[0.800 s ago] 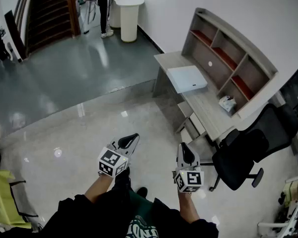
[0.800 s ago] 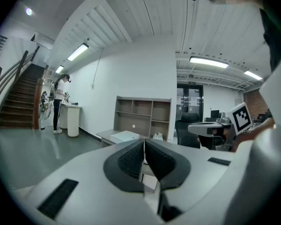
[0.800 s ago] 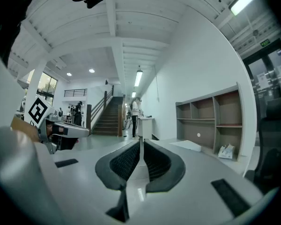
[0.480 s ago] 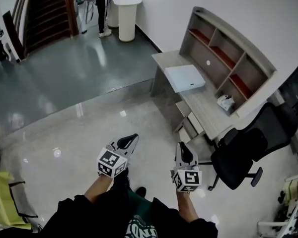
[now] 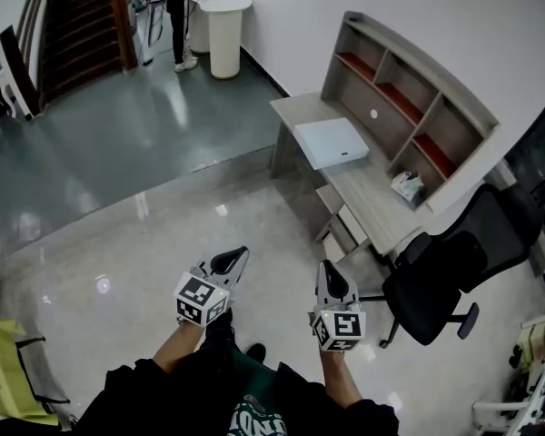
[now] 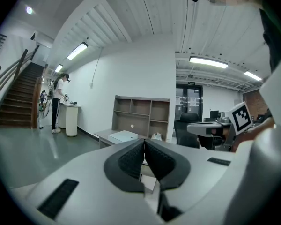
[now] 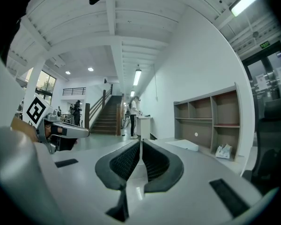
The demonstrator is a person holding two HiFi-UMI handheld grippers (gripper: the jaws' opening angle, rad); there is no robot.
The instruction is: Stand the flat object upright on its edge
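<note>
Gripping nothing, both claws (image 5: 241,253) (image 5: 324,268) closed.

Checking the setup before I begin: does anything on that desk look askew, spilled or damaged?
Nothing spilled or broken. The white flat box lies on the desk, seemingly jutting slightly past its front edge; a crumpled white item sits farther right.

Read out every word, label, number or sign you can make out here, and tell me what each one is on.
No text here is legible.
Green sign above the doorway: too small to read.
Shirt print at the bottom edge of the head view: cut off and blurred, unreadable.
Left cube and right cube: black-and-white square patterns only, no letters.
</note>
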